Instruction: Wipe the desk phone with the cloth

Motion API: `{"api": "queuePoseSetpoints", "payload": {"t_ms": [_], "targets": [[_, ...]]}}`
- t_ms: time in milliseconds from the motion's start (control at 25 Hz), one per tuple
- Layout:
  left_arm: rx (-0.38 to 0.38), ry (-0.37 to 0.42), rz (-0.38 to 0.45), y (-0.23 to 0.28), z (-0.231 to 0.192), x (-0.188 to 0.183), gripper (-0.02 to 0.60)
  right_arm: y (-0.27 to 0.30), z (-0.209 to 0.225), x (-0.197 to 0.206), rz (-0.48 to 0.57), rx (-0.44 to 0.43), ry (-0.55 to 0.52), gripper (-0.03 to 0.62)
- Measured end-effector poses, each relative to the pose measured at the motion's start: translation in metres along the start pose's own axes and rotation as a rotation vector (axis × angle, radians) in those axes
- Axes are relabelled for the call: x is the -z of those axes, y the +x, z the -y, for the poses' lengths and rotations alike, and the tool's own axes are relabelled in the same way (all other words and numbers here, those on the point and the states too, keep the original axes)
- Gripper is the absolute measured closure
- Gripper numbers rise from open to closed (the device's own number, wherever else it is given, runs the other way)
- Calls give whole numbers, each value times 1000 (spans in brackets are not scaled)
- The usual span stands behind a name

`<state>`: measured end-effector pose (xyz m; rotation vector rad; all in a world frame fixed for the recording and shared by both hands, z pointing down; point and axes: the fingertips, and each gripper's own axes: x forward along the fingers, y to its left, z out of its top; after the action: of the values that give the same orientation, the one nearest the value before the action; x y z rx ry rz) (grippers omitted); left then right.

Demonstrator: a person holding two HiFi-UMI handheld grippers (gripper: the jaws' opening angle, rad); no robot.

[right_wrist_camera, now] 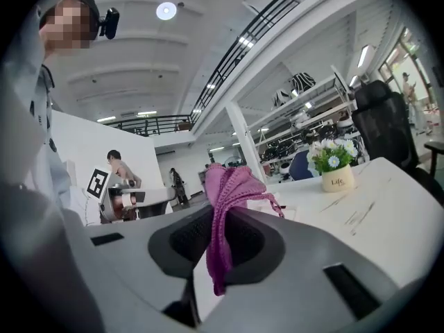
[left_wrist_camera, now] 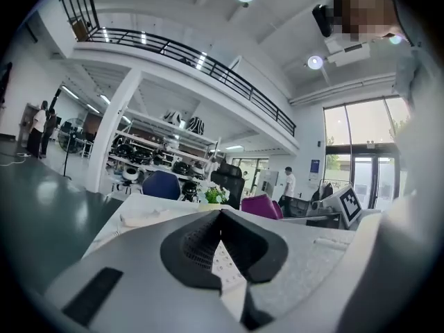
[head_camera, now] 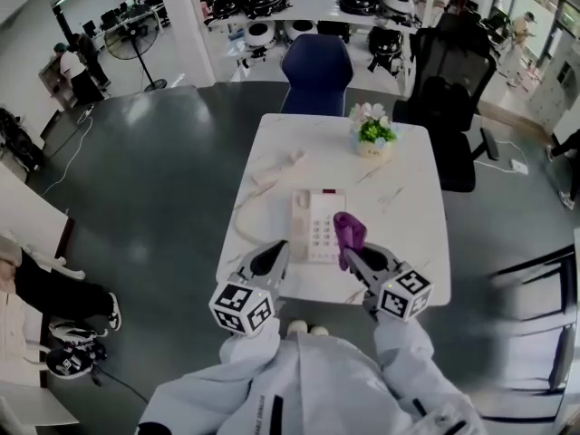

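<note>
Head view: the right hand-held gripper [head_camera: 352,257] pinches a crumpled purple cloth [head_camera: 348,229] over the white push-button desk phone [head_camera: 313,229] on the white marbled surface [head_camera: 408,207], while the left hand-held gripper [head_camera: 277,252], jaws together and empty, sits at the phone's near left corner.

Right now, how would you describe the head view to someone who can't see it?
Seen from above, a person's right gripper pinches a purple cloth at the right edge of a white desk phone on a white table. The left gripper hovers empty at the phone's left edge; a small flower pot stands at the far side.
</note>
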<state>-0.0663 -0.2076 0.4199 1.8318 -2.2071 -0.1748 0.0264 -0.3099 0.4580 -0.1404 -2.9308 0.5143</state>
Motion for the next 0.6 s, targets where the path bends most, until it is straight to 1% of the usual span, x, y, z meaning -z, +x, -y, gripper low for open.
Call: {"api": "queuePoseSetpoints", "payload": {"t_ms": [200,400,600], "targets": [[-9,29,59,-7,-11,-31,583,-4,1,-30,73,68,-36,557],[-23,54,90,-14,-20,-47,583,-15,6,-48,120,134,-65,557],[-39,72,113,-24,-29,-56,584,-25,11,-62,146,158,-71,557]]}}
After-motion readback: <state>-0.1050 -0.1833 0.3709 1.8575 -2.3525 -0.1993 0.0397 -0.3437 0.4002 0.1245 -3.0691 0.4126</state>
